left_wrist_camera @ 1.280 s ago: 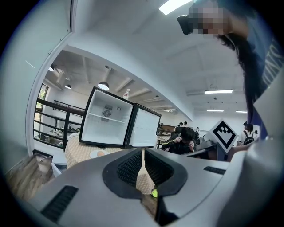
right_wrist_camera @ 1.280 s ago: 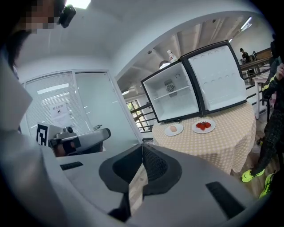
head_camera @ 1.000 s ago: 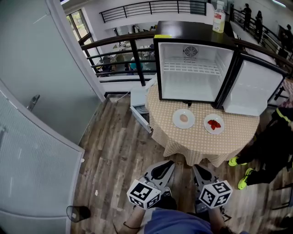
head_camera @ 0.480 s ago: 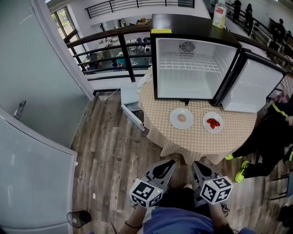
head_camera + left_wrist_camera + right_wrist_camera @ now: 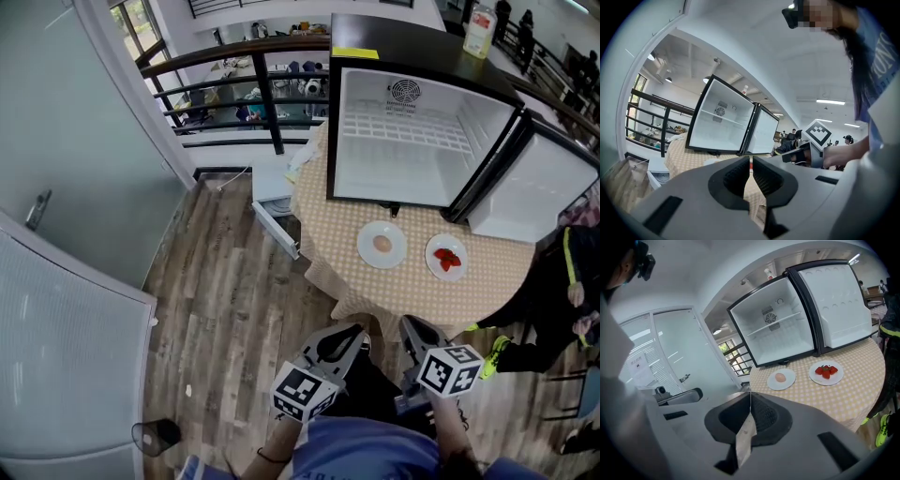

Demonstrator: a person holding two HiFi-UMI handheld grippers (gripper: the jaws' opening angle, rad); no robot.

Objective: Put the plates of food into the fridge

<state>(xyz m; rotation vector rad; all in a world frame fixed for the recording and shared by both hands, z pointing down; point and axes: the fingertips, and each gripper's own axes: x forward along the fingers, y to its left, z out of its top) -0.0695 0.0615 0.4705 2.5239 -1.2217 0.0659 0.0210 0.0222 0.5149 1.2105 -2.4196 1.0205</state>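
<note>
Fridge sits on the counter with its door swung wide, so it's ready to load. My left gripper and right gripper hang low at the counter's near edge, fingers together on both, nothing in them. I'm not within reach yet. The egg plate and strawberry plate wait side by side just in front of the fridge.

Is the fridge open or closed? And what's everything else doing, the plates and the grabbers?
Fridge: door open, shelves empty.
Plate with pale round food: on the table, outside the fridge.
Strawberry plate: on the table, outside the fridge.
Left gripper: shut, empty.
Right gripper: shut, empty.
</note>
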